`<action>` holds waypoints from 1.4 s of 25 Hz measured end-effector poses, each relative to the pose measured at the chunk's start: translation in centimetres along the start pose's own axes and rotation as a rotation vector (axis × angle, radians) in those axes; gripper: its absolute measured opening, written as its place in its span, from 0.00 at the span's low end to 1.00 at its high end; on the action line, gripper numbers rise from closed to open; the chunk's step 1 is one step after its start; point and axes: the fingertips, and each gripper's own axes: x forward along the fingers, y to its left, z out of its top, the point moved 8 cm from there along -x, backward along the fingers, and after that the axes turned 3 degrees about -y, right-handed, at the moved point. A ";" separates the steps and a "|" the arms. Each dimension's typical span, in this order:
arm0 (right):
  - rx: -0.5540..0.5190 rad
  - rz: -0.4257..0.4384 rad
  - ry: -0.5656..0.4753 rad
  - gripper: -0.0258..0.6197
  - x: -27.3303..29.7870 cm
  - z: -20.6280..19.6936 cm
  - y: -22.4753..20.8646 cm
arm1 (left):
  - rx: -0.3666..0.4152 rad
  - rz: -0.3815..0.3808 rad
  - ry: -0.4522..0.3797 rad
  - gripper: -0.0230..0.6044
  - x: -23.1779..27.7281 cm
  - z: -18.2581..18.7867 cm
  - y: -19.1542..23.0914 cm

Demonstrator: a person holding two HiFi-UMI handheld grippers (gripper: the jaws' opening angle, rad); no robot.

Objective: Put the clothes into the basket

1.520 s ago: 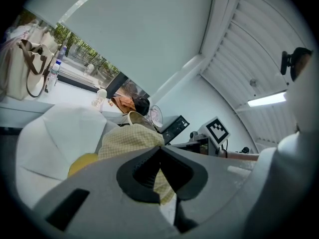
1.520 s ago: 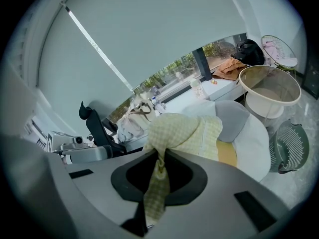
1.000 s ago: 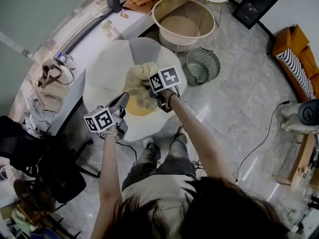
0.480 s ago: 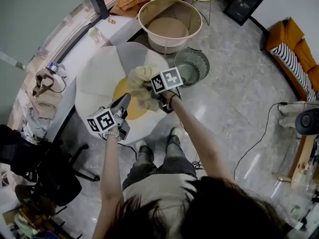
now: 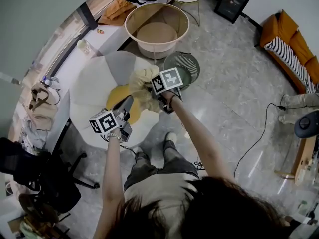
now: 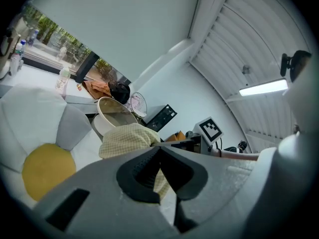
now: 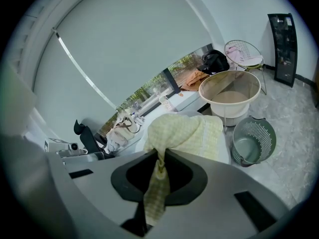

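Observation:
A pale yellow checked cloth point(image 5: 139, 81) hangs bunched in the air over the far edge of a white flower-shaped cushion point(image 5: 94, 83). My right gripper point(image 5: 149, 89) is shut on it, and a strip of the cloth point(image 7: 184, 133) runs down between the jaws point(image 7: 159, 156). Lower left, my left gripper point(image 5: 127, 101) points up at the cloth with its jaws together and nothing in them. From the left gripper view point(image 6: 159, 148) the cloth point(image 6: 127, 138) shows just beyond the tips. The large beige basket point(image 5: 155, 51) stands on the floor farther off, also in the right gripper view point(image 7: 229, 104).
A small green slotted basket point(image 5: 182, 68) stands on the floor right of the cushion, between me and the beige basket. The cushion has a yellow centre point(image 5: 119, 108). A white window ledge point(image 5: 75, 59) with bags and bottles runs along the left. An orange sofa point(image 5: 289, 39) is at far right.
Both grippers have travelled with the cloth from above the cushion's yellow centre towards its far edge, nearer the two baskets. The grip on the cloth is unchanged.

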 end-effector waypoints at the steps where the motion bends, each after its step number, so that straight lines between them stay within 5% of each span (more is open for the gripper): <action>1: 0.004 -0.001 -0.003 0.10 -0.3 0.2 -0.5 | 0.004 -0.003 0.001 0.05 0.6 0.1 -0.3; 17: 0.020 -0.045 -0.047 0.10 -6.7 2.2 -10.3 | 0.048 -0.067 0.016 0.05 11.9 -0.4 -4.7; 35: 0.134 -0.099 -0.137 0.10 -10.7 3.9 -17.5 | 0.075 -0.140 0.144 0.05 20.6 0.2 -6.7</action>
